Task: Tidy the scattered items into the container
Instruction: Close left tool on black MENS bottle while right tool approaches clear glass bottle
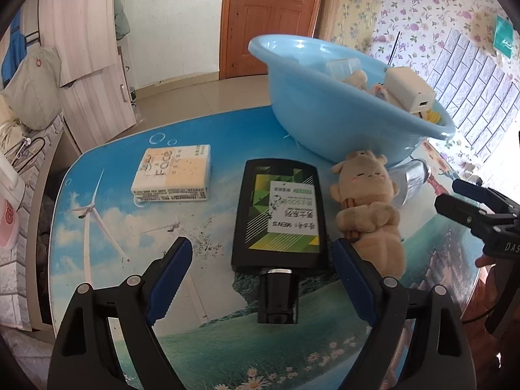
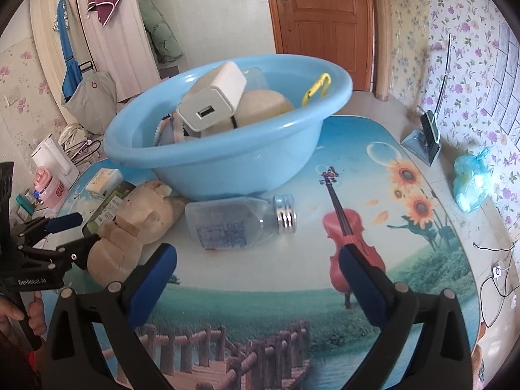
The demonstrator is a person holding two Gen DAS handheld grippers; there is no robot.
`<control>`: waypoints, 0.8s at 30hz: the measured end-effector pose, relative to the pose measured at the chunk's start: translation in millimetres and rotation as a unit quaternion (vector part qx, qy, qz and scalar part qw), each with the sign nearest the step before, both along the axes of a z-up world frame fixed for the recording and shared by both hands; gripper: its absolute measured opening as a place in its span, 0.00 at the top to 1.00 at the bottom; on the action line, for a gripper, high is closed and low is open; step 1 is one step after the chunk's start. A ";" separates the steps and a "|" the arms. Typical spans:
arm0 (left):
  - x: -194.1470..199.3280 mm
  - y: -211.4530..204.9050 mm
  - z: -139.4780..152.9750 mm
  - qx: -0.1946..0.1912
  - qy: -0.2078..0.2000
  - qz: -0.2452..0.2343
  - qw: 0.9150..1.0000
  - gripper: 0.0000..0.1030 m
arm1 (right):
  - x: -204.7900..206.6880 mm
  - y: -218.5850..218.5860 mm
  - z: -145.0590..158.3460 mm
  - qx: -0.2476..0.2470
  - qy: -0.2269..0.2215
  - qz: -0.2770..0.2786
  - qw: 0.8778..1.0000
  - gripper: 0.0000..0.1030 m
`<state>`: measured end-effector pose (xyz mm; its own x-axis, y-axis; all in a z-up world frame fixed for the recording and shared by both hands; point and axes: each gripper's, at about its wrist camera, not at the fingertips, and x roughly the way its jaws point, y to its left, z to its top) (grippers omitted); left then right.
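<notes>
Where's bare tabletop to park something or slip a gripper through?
Free: the near table strip between the clear bottle and the right gripper, and the stretch right of the bottle toward the blue bag. Also between the tissue pack and black bottle. Crowded: in front of the basin, where plush pig, both bottles and the left gripper cluster.

Bright daylight, strong fisheye bend, you're seeing both views clearly.

Your left wrist view is washed out at the right edge, where glare bleaches the grey brick-pattern wall panel [image 1: 471, 74]. The glossy printed landscape tabletop [image 1: 201, 237] throws pale sheen, and the light blue plastic basin [image 2: 227, 149] carries soft highlights on its rim. Shadows stay faint and short. The brown wooden door [image 2: 325, 26] bows with the lens, and dark vignette crowds every corner. Centre detail is sharp; edges smear slightly.
</notes>
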<state>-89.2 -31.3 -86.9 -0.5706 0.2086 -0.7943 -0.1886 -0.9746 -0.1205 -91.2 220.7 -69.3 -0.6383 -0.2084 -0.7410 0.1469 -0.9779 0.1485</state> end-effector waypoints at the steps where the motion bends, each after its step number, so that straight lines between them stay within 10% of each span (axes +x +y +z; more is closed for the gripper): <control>1: -1.3 -0.9 -1.5 0.003 -0.002 -0.002 1.000 0.14 | -2.7 -1.0 -0.3 0.000 -0.001 -0.001 1.000 0.01; 12: -15.0 4.4 -6.2 0.000 -0.009 -0.017 1.000 0.14 | -26.9 -18.0 -7.5 0.025 -0.011 0.010 1.000 0.01; 17: -11.9 8.7 -7.3 0.008 -0.005 -0.041 0.999 0.39 | -33.1 -20.2 -14.1 0.036 -0.019 0.011 0.999 0.01; 24: -6.2 9.0 -6.9 0.008 -0.007 -0.042 0.999 0.40 | -23.7 -18.8 -10.4 0.028 -0.012 0.024 0.999 0.17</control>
